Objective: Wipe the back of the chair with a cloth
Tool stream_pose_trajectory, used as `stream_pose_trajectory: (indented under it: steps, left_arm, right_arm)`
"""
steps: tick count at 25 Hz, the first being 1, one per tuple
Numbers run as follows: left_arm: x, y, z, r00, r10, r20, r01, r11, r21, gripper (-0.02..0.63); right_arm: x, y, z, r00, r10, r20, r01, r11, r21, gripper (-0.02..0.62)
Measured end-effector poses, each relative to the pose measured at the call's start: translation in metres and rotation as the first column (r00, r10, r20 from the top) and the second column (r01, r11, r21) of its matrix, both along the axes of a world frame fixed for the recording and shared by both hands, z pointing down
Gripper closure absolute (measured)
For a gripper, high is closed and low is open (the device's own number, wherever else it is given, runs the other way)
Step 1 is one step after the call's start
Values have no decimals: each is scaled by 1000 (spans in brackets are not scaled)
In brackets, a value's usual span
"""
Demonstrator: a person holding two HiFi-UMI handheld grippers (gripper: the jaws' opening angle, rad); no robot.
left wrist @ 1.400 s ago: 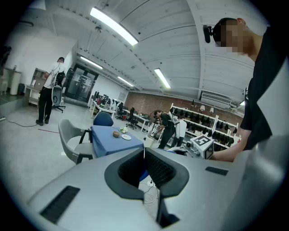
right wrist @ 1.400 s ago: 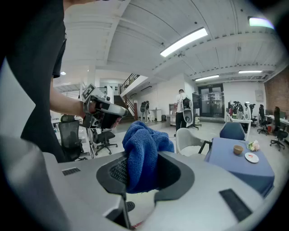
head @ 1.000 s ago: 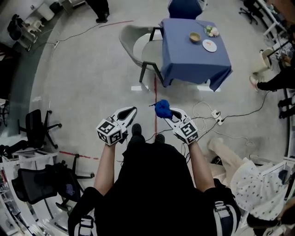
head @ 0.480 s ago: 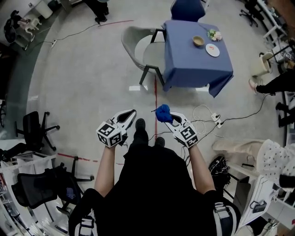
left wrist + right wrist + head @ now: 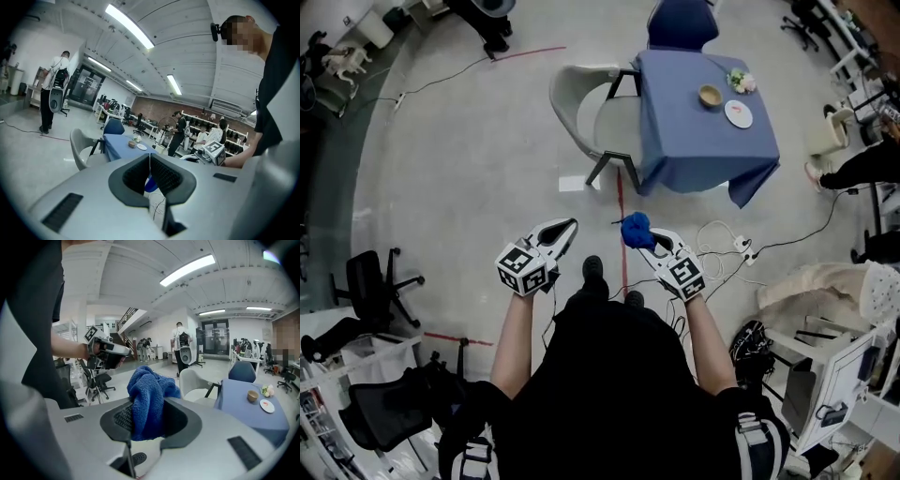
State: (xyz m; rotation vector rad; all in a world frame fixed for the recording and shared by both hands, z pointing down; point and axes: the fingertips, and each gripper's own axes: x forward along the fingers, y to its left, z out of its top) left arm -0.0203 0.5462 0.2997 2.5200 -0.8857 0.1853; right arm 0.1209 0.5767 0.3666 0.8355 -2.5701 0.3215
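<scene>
Both jaws closed, right gripper (image 5: 149, 422) clamping cloth (image 5: 149, 392)

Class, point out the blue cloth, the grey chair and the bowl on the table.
blue cloth (image 5: 149, 399): right gripper view, on its bunched middle fold.
grey chair (image 5: 564, 108): head view, on the curved backrest.
bowl (image 5: 710, 96): head view, on its centre.

We're looking steeply down from head height; both gripper views face ahead, low, all three sharing the chair (image 5: 612, 117) and tabletop (image 5: 689, 127).
</scene>
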Motion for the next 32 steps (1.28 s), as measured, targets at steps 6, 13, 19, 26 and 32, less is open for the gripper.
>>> stream_pose_trajectory:
  steps: [6, 13, 19, 26, 32]
  left_arm:
    - [-12, -41, 5, 999, 46, -3, -46, 999, 4, 578]
    - [-32, -63, 12, 998, 67, -10, -67, 998, -11, 578]
    - [-63, -83, 9, 998, 55, -9, -55, 998, 0, 578]
    - [-91, -102, 8, 998, 66, -2, -66, 998, 8, 578]
    - [-103, -108, 6, 997, 80, 5, -80, 997, 17, 578]
  right_arm:
    - [-16, -26, 11, 999, 32, -21, -33, 999, -24, 462]
    - [-34, -50, 17, 998, 56, -34, -58, 997, -41, 462]
    - [-59, -72, 17, 998, 57, -36, -59, 998, -34, 460]
    - [-85, -93, 16, 997, 74, -37, -75, 997, -23, 460]
    - [-92, -100, 16, 994, 104, -39, -104, 994, -13, 460]
